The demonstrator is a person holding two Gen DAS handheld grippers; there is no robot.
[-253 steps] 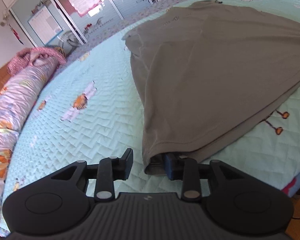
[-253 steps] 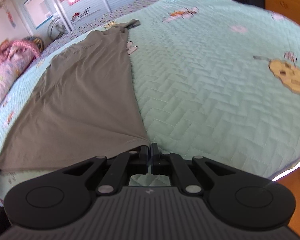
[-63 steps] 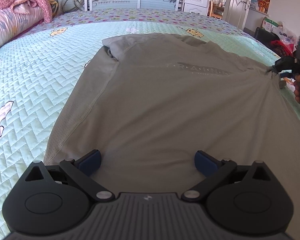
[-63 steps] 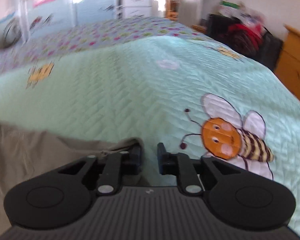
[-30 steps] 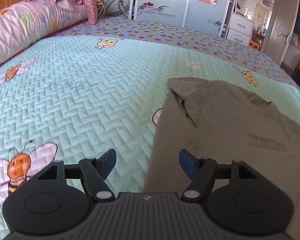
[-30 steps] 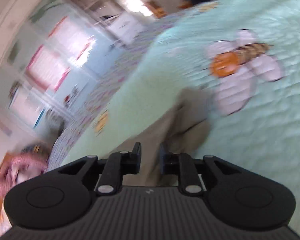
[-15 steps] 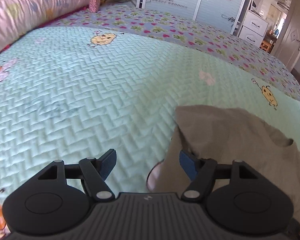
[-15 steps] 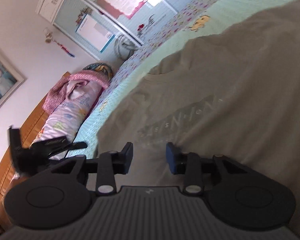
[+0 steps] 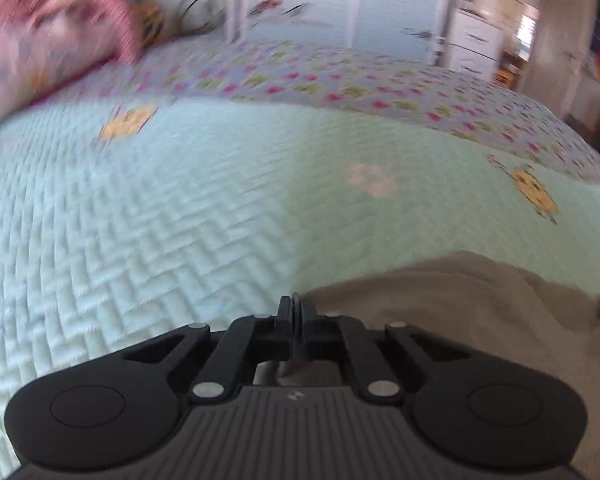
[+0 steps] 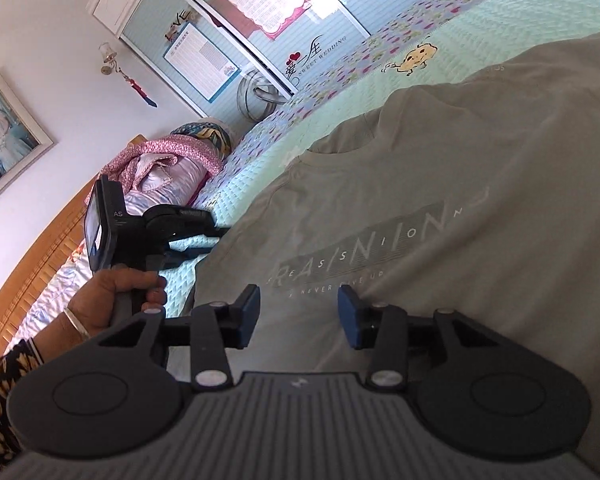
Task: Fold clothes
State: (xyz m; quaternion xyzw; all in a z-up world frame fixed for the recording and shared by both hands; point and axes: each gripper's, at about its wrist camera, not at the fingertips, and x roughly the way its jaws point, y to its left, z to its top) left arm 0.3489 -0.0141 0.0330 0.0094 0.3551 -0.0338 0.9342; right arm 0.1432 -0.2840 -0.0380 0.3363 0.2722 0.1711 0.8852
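A: Left tool [image 9: 296,312]?
B: Clamped on shirt [image 9: 460,312] edge, over the bed [image 9: 180,220].
A: Right tool [image 10: 298,314]?
B: Parted, gripping nothing; above the shirt's printed chest, flat on bed.

The grey T-shirt [image 10: 480,200] carries pale chest lettering, partly legible as "RASNION", with a smaller line below reading "NEVER GIVE UP". On the far wardrobe door [image 10: 320,50] a decal reads "SWEET WEDDING" beside red hearts. The black device [image 10: 104,224] at left shows "AS". The posters' print is too small to read.
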